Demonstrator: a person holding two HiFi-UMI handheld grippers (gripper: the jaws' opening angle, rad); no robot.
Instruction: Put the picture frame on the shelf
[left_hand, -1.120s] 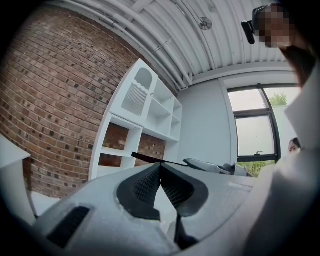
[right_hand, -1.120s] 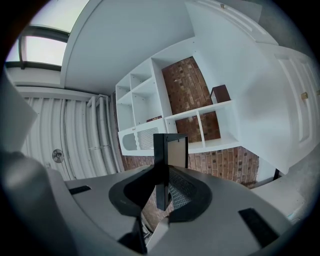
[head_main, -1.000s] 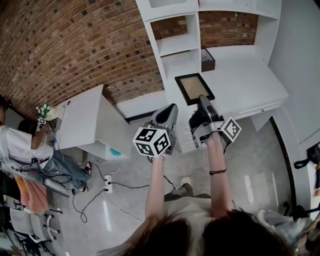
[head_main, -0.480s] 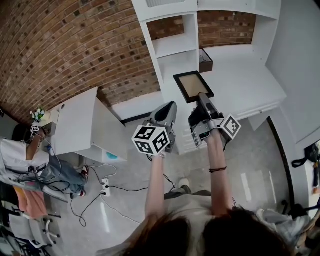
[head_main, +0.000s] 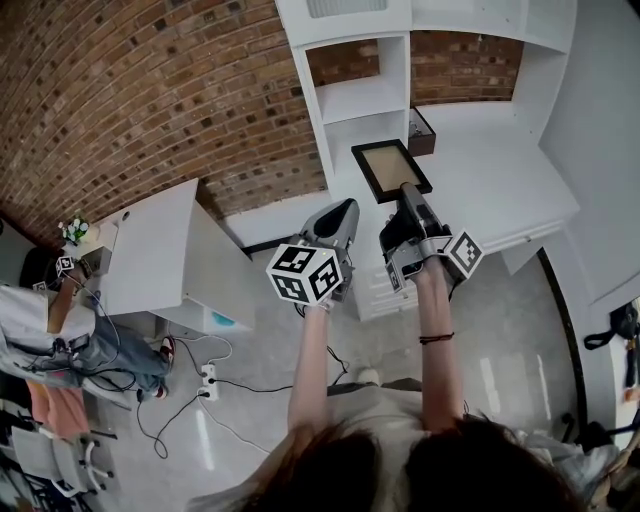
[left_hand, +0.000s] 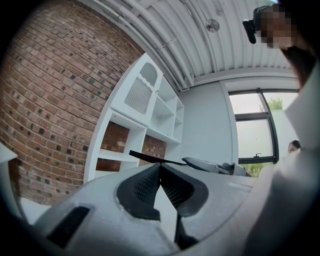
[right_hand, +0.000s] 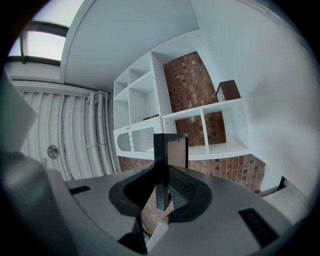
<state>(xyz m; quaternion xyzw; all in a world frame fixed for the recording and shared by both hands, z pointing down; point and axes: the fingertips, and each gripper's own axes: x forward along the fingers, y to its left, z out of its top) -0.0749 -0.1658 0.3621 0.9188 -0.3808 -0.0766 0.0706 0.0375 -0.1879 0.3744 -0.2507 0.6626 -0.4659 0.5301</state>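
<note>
While the right claw (head_main: 409, 192) is clamped on the near edge of the picture frame (head_main: 390, 170), the frame is up in the air in front of the white shelf unit (head_main: 365, 100), so it isn't on any shelf yet. In the head view the frame shows its tan middle and dark border, and it sits in line with the lower cubby, above where the white bench (head_main: 500, 170) meets the shelf unit.

In the right gripper view the same claw (right_hand: 165, 190) has both pads pressed onto the frame (right_hand: 170, 152), which stands up between them nearly edge-on. The shelf unit (right_hand: 200, 125) is behind it, with brick showing through the open cubbies. A small dark box (right_hand: 228, 90) sits on top of one of the boards there. In the head view that box (head_main: 421, 132) is just past the frame's far right corner, back by the brick.

The left claw (head_main: 345, 207) is held just beside the right one, a bit lower and to the left. In its own view that claw (left_hand: 160, 172) has its jaws closed tip to tip with nothing between them. You can also see the frame (left_hand: 150, 157) there as a thin dark sliver just above the tips.

Off to the left there's a second white desk (head_main: 160, 250) against the brick wall (head_main: 150, 90), and a person (head_main: 60, 330) sitting next to it.
</note>
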